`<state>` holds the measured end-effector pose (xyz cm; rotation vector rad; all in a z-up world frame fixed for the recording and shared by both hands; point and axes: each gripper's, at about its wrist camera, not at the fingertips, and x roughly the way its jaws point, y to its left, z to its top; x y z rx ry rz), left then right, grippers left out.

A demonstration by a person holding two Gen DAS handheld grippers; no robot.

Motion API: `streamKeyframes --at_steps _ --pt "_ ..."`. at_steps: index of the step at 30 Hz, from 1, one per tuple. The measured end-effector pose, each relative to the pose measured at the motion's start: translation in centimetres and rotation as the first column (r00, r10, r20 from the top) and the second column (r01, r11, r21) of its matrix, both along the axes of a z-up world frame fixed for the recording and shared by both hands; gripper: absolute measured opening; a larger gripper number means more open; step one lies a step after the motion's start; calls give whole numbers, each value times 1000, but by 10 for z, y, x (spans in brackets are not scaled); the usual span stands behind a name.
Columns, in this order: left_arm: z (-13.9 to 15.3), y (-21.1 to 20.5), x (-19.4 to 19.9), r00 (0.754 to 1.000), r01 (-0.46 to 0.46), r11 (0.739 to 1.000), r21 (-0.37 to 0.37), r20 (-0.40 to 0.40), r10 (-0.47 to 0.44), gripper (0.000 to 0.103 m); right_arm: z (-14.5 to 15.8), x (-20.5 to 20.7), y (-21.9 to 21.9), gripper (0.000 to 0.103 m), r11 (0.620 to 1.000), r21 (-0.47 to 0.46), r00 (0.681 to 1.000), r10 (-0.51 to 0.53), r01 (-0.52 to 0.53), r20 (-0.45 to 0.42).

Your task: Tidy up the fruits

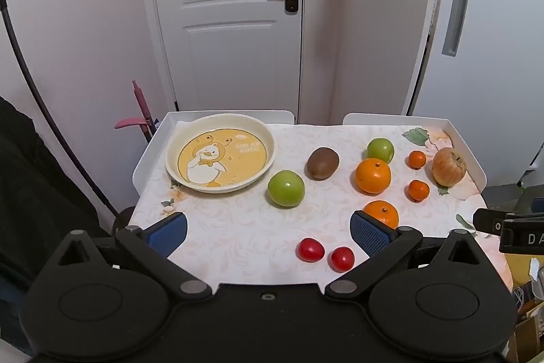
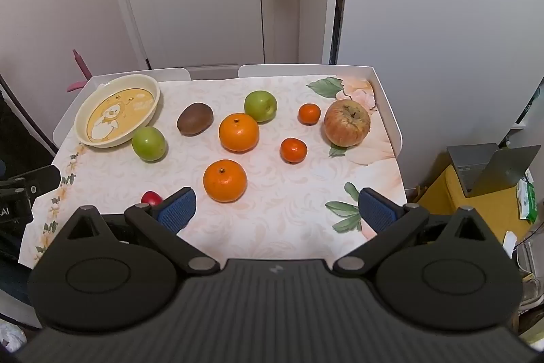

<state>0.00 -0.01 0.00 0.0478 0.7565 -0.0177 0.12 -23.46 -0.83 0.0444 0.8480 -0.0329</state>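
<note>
Left gripper: jaws spread wide, nothing held, poised over the near edge of the bench. Right gripper: likewise wide apart and empty, hovering at the near edge. Neither touched any fruit; sorting judged not yet begun.

Bench: white-rimmed, floral cloth, all items resting on it. Clock directions below taken from the right wrist view, bench centre as dial.

Plate: cream, duck print, at 10 o'clock, bare; judged the intended receptacle, kept at a corner to leave the fruit reachable.

Red apple: largest fruit, 2 o'clock, near the right rim.

Oranges, two: one at centre, one at 6 o'clock, nearest the right gripper, so probably the easiest first pick.

Green apples, two: one at 12 o'clock, one at 9 o'clock, just beside the plate.

Kiwi: 10 o'clock, between plate and centre orange.

Mandarins, two: one at 1 o'clock, one at 3 o'clock.

Cherry tomatoes, two: side by side at 7 o'clock, near the left gripper; one hidden in the right view.

Fruits lay scattered, apart, unsorted.
</note>
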Motion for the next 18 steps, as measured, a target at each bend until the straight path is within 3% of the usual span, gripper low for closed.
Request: streamKeyframes --at_steps 18 --pt "1 2 1 1000 3 1000 -3 2 -3 103 0 1 0 103 1000 1 1000 0 0 -1"
